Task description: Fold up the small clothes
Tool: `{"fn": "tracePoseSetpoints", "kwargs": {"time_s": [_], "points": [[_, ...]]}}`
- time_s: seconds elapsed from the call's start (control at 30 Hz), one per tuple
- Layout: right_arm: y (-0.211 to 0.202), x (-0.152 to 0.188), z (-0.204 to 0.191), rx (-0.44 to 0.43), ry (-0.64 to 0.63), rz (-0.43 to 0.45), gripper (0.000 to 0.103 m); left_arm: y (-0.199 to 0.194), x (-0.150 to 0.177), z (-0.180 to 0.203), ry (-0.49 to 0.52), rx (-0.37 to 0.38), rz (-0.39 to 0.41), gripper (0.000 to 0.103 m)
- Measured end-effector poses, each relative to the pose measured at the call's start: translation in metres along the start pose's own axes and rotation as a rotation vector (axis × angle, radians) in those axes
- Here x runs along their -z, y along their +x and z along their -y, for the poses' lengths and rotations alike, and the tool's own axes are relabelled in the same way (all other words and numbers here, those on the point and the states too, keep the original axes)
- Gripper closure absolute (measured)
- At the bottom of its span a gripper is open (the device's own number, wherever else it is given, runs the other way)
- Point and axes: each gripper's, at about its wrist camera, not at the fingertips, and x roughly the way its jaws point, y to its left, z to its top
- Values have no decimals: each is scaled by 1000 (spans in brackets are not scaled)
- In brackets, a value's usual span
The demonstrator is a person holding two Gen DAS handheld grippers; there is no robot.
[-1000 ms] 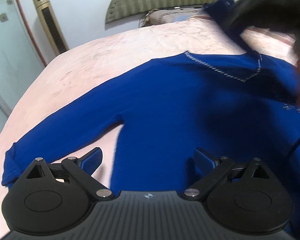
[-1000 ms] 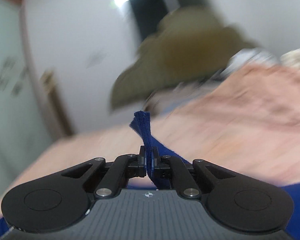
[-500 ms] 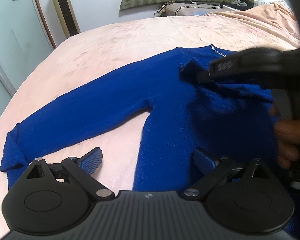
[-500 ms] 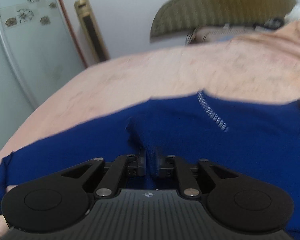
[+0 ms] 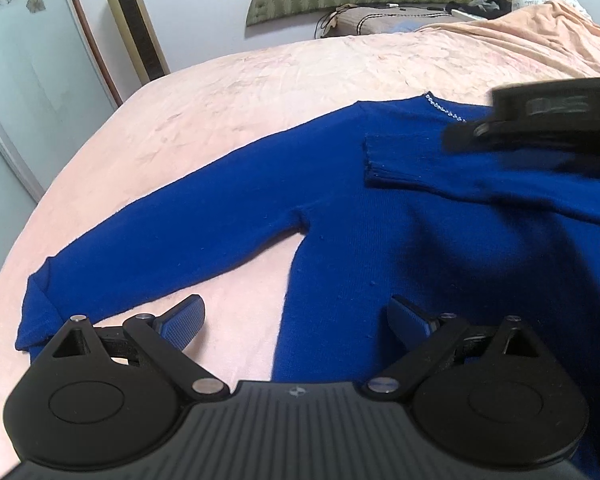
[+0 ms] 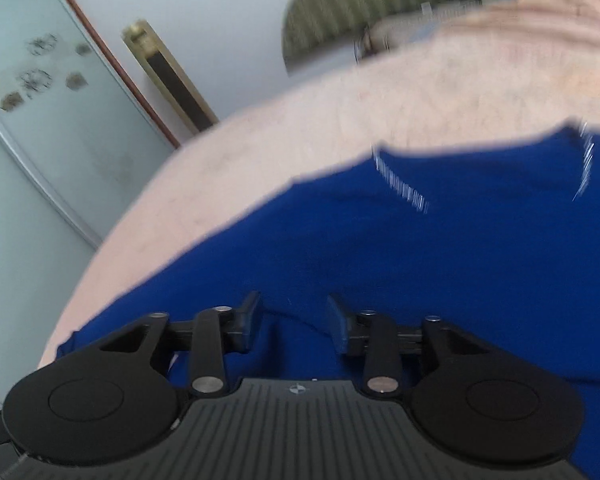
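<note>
Sleeve-folding step: right gripper [image 6: 294,322], jaws just opening and holding nothing, above blue sweater [image 5: 380,248] spread on pink bed [image 5: 260,92]. Folded sleeve [image 5: 440,164] at two o'clock. Left gripper [image 5: 296,322] wide apart; next, grabbing outstretched sleeve [image 5: 160,240] at nine o'clock.

Bed [image 5: 260,92] with pink wrinkled cover, blue sweater [image 5: 340,240] lying flat on it, one sleeve stretched left, brown pillow [image 5: 376,24] at far end
</note>
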Motion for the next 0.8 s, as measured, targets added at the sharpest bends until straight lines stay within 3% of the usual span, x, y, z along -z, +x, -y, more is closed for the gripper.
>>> {"fn": "tracePoseSetpoints", "kwargs": {"time_s": [0.07, 0.1, 0.33, 0.47, 0.63, 0.8], "points": [[-22, 2, -8, 57, -82, 53, 27, -1, 0, 2, 2, -1, -2, 4], [-33, 6, -11, 99, -121, 72, 22, -2, -1, 3, 0, 4, -2, 4], [-99, 46, -2, 338, -249, 110, 18, -7, -2, 14, 10, 4, -3, 4], [-129, 66, 14, 425, -307, 121, 13, -10, -1, 19, 21, -10, 1, 4], [-145, 74, 29, 382, -268, 124, 13, -15, 3, 15, 19, -47, 10, 5], [-135, 80, 26, 309, -251, 92, 13, -22, 18, -19, -19, -81, 15, 5]]}}
